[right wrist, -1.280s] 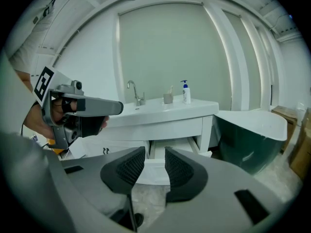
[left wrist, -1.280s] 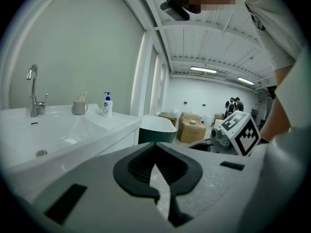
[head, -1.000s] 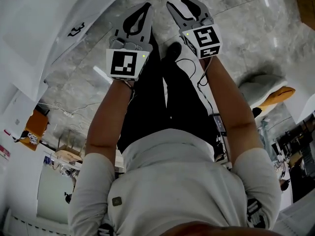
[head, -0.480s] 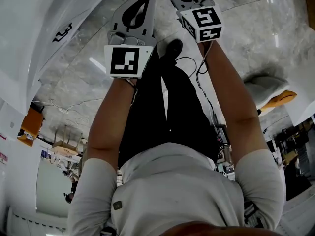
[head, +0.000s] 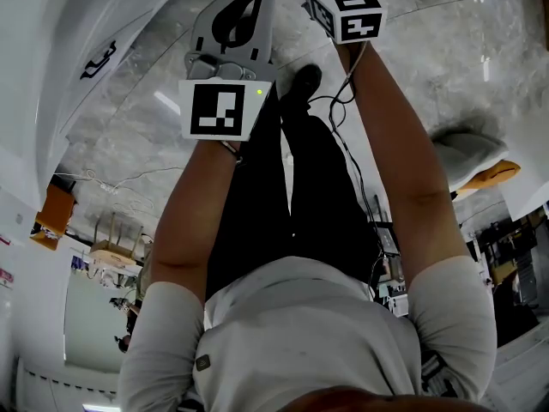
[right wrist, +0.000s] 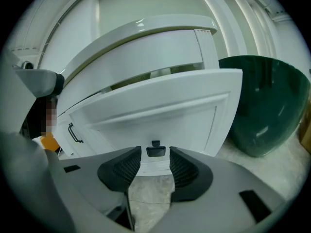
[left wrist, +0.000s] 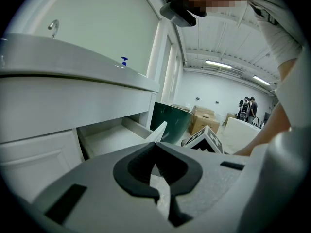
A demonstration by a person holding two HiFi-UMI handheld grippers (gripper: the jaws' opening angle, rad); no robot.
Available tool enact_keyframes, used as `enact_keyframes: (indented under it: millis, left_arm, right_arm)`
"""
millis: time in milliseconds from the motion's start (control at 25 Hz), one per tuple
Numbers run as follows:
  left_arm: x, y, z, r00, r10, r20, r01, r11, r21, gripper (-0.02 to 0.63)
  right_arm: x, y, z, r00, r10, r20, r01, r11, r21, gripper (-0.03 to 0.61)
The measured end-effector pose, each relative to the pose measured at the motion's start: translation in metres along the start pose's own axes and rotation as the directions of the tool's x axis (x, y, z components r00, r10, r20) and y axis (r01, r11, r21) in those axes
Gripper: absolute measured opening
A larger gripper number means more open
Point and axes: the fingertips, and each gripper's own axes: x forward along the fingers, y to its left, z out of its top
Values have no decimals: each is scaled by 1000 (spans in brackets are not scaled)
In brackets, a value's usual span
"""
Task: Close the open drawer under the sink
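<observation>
The drawer (right wrist: 160,106) under the sink (right wrist: 146,35) sticks out, wide open. The right hand-held gripper (right wrist: 155,155) points at the drawer's front. Its jaws have just been opening and stand wide apart. The little dark handle (right wrist: 155,151) shows in the gap, not squeezed. The left hand-held gripper (left wrist: 155,147) is closed on nothing. This looks like getting ready to push. Next, I think, a gripper must press on the front and push it straight in.
</observation>
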Motion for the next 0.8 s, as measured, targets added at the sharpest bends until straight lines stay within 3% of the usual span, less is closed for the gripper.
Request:
enact_keyframes:
  millis: [280, 480, 800]
  left_arm:
    - [4, 1, -4, 1000, -3, -9, 3, 1000, 6, 9]
    - [3, 2, -5, 1000, -4, -9, 4, 1000, -5, 9]
    - [0, 13, -1, 1000, -4, -9, 4, 1000, -18, 9]
  right_arm:
    - [15, -1, -6, 1000, -4, -22, 4, 1000, -31, 198]
    - [18, -1, -8, 999, -18, -34, 16, 999, -47, 152]
    - [18, -2, -4, 996, -75, -46, 71, 994, -89, 146]
